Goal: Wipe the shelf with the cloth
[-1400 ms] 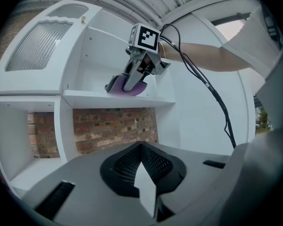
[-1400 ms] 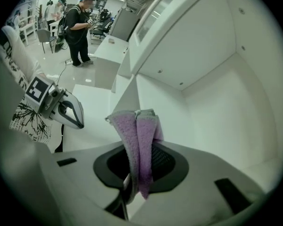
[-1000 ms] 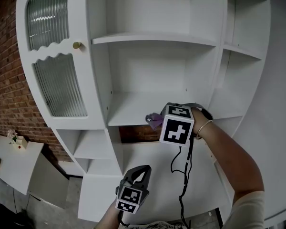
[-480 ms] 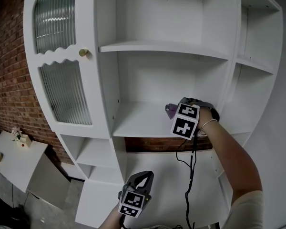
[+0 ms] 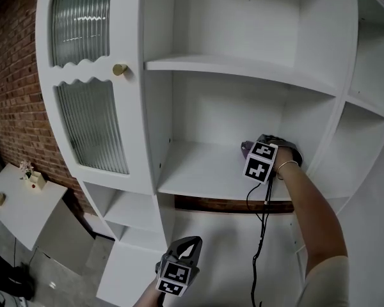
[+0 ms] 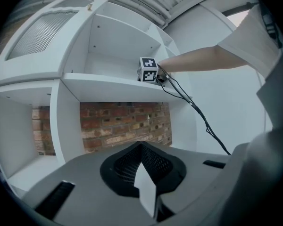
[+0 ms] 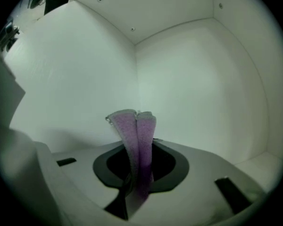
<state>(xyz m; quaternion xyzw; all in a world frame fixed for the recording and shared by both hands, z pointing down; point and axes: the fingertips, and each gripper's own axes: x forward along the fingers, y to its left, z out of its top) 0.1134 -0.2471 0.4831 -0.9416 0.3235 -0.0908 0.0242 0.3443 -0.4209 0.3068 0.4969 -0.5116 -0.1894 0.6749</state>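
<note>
**Purple cloth reaching the shelf's far corner**

The right gripper [image 5: 251, 151] is clamping a folded purple cloth [image 7: 137, 126], holding it low near the back right corner of the middle shelf [image 5: 198, 171], apparently to sweep it. The left gripper [image 5: 191, 243], jaws together and empty, is hanging below. Its cable [image 5: 262, 222] is draping over the shelf edge.

Purple cloth [image 7: 137, 140]; white shelf [image 5: 201, 171]; red brick wall [image 5: 13, 101]; ribbed glass door [image 5: 93, 126].
</note>
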